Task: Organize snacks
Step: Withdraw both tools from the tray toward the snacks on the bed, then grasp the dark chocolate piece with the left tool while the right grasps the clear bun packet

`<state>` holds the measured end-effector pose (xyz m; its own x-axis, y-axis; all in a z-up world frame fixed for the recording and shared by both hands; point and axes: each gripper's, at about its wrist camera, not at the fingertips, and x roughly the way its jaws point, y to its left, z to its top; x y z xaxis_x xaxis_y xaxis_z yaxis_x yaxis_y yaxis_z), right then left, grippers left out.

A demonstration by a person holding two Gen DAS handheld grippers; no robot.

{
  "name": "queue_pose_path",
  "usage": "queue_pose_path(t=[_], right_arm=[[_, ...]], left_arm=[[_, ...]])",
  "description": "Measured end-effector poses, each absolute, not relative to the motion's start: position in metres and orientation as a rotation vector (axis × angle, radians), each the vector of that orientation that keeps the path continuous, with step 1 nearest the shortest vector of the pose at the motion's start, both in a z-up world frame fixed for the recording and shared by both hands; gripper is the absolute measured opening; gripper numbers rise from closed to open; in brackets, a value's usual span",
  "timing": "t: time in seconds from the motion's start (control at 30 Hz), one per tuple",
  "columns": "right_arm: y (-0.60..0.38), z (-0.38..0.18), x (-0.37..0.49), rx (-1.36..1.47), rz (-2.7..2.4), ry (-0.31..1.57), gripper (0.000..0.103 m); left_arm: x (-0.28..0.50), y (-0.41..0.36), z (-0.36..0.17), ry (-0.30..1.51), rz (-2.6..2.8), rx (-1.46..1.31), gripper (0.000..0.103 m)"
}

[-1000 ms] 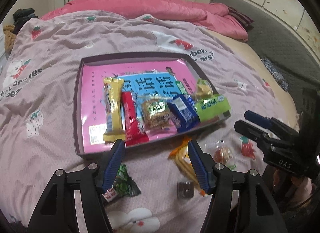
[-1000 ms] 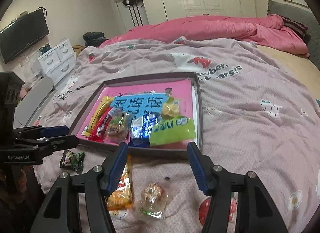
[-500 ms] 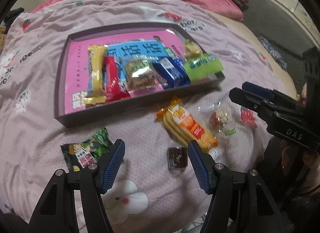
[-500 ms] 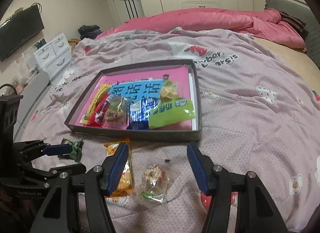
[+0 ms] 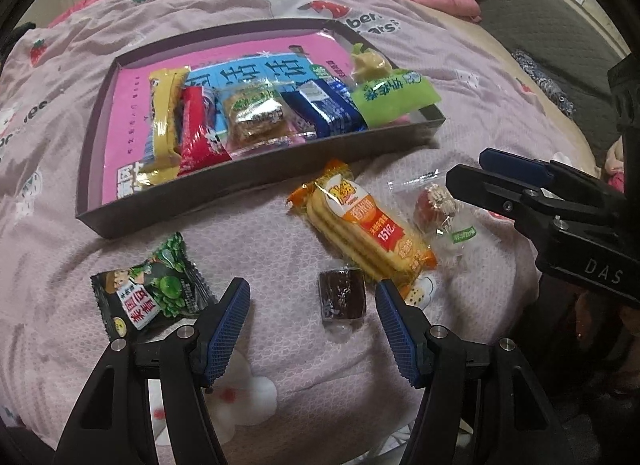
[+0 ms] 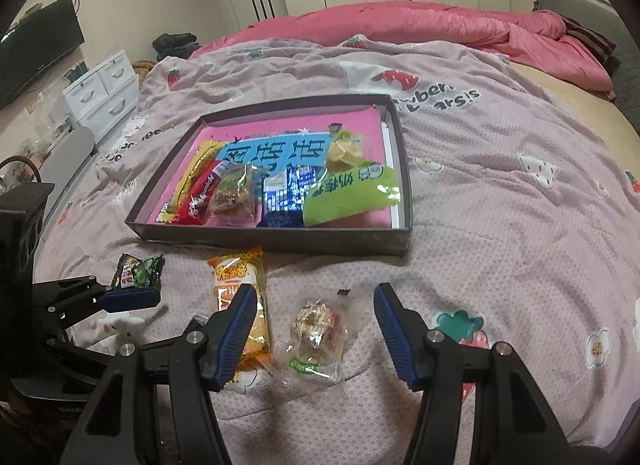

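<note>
On the bed's pink blanket (image 5: 472, 113), four snacks lie loose in front of the dark tray (image 5: 256, 181). The left claw (image 5: 313, 307) hangs with its jaws apart and nothing pinched; the small dark brown candy (image 5: 342, 299) sits on the blanket between the blue pads, nearer the right one, its long axis running from 12 to 6 o'clock. At 1 o'clock from it the orange cracker pack (image 5: 366, 227) lies with its long axis from 11 to 5 o'clock. The green-black packet (image 5: 150, 291) rests at 9 o'clock of the candy, just beside the left pad.

The right claw (image 6: 314, 311) is likewise open and empty above the clear-wrapped sweet (image 6: 318, 339), which lies between its pads. In this view the cracker pack (image 6: 240, 285) runs from 12 to 6 o'clock, partly behind the left pad.

Inside the tray (image 6: 280, 239), the yellow bar (image 5: 166, 117) and red bar (image 5: 196, 129) point from 12 to 6 o'clock, side by side.
</note>
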<state>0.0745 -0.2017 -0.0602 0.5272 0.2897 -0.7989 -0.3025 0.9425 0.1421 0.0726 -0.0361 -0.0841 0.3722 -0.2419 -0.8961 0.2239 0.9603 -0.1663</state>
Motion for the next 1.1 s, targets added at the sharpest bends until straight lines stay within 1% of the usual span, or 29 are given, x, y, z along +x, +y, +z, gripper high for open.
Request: queue_pose_path(t=[0.4,0.77,0.93,1.1], right_arm=[[-0.202,-0.083,0.081,-0.018,0.331,1.056,0.060],[-0.195,-0.096,0.085,-0.049,0.334,1.102,0.060],[-0.193,-0.103,0.088,-0.059,0.330,1.119,0.060],[-0.191,-0.106,0.089,-0.080,0.330,1.124,0.057]], left_arm=[[0.074,-0.046,-0.097,1.178,-0.309,0.005,0.067],[0.075,-0.050,-0.102,1.182,-0.310,0.020,0.067],[0.077,-0.053,-0.103,1.181,-0.319,0.021,0.062],[0.076,-0.055,-0.105,1.187,-0.330,0.026,0.057]])
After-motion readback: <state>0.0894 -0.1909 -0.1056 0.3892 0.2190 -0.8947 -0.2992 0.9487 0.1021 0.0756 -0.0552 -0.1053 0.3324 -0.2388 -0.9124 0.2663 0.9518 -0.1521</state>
